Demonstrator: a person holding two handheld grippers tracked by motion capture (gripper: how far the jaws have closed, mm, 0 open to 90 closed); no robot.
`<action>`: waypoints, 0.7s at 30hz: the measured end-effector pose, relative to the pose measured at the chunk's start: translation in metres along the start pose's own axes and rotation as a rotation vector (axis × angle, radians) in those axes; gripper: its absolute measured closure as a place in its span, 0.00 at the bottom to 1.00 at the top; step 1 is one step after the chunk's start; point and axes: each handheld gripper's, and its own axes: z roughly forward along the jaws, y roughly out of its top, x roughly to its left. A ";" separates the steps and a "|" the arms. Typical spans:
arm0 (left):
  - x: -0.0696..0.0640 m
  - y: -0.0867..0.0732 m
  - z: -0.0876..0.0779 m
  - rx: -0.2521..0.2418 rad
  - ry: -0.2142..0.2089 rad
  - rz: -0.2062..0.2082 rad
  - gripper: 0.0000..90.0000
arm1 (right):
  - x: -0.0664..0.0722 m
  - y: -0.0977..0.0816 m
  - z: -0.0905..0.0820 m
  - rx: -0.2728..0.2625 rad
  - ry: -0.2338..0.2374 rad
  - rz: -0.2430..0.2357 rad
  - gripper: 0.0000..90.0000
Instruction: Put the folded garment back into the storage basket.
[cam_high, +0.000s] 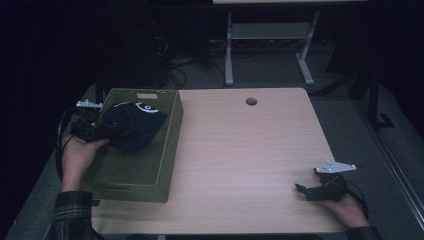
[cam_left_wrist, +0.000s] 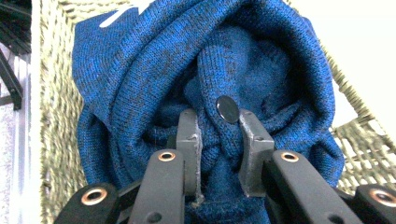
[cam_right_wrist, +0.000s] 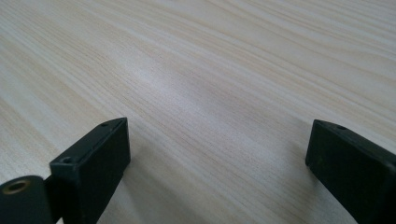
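Note:
A dark blue knitted garment (cam_high: 132, 125) with a white mark hangs bunched over the open top of a woven olive basket (cam_high: 172, 145) at the table's left. My left gripper (cam_high: 107, 131) comes in from the basket's left side, shut on a fold of it. In the left gripper view the jaws (cam_left_wrist: 217, 128) pinch the blue knit (cam_left_wrist: 261, 60) just below a black button (cam_left_wrist: 227, 109), with the basket wall (cam_left_wrist: 56, 116) behind. My right gripper (cam_high: 307, 186) rests near the table's front right corner, open. Between its jaws (cam_right_wrist: 217, 144) is just bare wood.
The light wooden table (cam_high: 250, 150) has a round cable hole (cam_high: 251, 101) near its far edge. Beyond it stand a white table frame (cam_high: 270, 35) and cables on a dark floor. The basket takes up the left third of the tabletop.

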 end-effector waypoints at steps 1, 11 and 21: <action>0.000 -0.002 0.003 0.003 -0.001 -0.003 0.81 | 0.000 0.000 0.000 0.000 0.000 0.000 0.07; 0.000 -0.015 0.033 0.052 0.001 -0.015 0.81 | 0.000 0.000 0.000 0.000 0.000 0.000 0.07; 0.001 -0.026 0.059 0.101 -0.004 -0.029 0.80 | 0.000 0.000 0.000 0.000 0.000 0.000 0.07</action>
